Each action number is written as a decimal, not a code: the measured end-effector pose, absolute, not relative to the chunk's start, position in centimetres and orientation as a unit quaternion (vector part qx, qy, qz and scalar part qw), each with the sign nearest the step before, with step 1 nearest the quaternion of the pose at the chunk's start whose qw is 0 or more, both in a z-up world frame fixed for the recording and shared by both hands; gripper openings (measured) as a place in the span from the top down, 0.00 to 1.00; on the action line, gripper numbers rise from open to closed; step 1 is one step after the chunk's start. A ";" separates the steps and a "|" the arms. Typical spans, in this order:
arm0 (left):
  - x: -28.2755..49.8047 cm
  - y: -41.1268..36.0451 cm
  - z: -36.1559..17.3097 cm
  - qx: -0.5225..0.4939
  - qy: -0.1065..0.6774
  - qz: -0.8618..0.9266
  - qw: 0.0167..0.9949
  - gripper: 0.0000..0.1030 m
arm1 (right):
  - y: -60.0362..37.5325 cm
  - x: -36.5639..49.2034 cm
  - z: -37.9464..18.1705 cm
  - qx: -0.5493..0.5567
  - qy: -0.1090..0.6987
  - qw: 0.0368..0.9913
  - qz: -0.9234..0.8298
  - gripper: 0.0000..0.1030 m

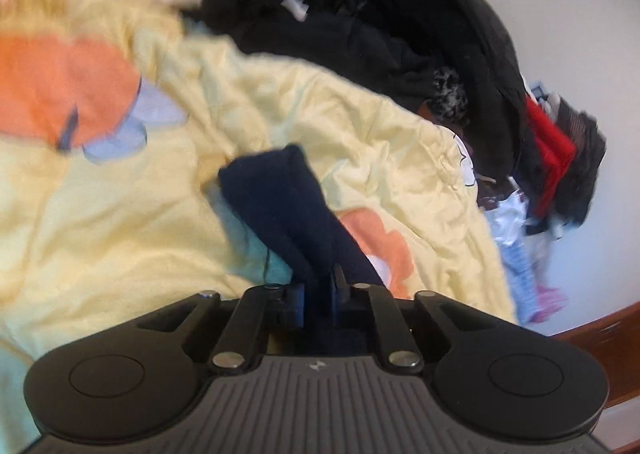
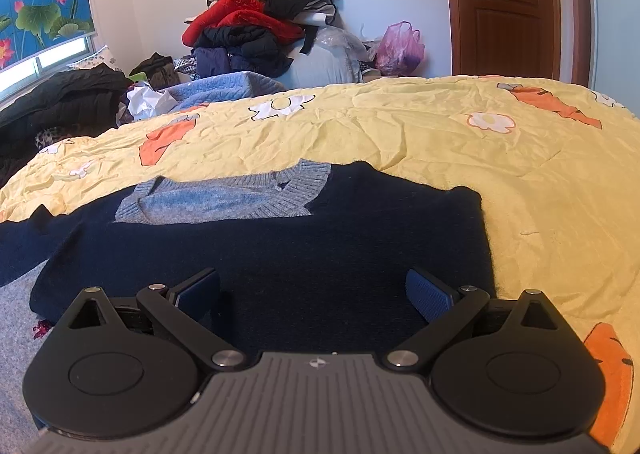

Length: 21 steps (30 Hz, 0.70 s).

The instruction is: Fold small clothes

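A navy sweater [image 2: 280,250] with a grey knit V-collar [image 2: 256,193] lies flat on the yellow bedspread [image 2: 440,141]. My right gripper [image 2: 314,292] is open and empty, low over the sweater's lower body, jaws wide apart. My left gripper [image 1: 318,292] is shut on a navy sleeve [image 1: 288,205] of the sweater and holds it lifted above the bedspread [image 1: 280,101]; that view is blurred. The sleeve's far end hangs folded over.
Piles of dark and red clothes [image 2: 256,17] stand beyond the bed by the wall, also in the left wrist view [image 1: 400,33]. A pink plastic bag [image 2: 400,45] and a brown door [image 2: 508,1] are at the back right. A grey garment [image 2: 16,318] lies at left.
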<state>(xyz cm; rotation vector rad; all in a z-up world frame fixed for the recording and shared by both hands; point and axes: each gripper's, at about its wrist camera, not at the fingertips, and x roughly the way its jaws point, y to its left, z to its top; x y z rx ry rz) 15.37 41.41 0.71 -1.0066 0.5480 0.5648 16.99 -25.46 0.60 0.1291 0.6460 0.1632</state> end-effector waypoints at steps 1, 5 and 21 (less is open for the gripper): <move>15.3 40.8 1.3 -0.454 0.249 0.269 0.812 0.91 | -25.5 17.0 0.6 0.065 0.317 0.943 0.080 0.04; 15.5 35.1 5.3 -0.377 0.219 0.247 0.866 0.92 | -25.6 17.0 0.6 0.069 0.316 0.943 0.083 0.03; 16.7 0.3 1.6 -0.043 0.335 -0.066 0.939 0.90 | -25.9 16.8 0.6 0.085 0.312 0.942 0.086 0.02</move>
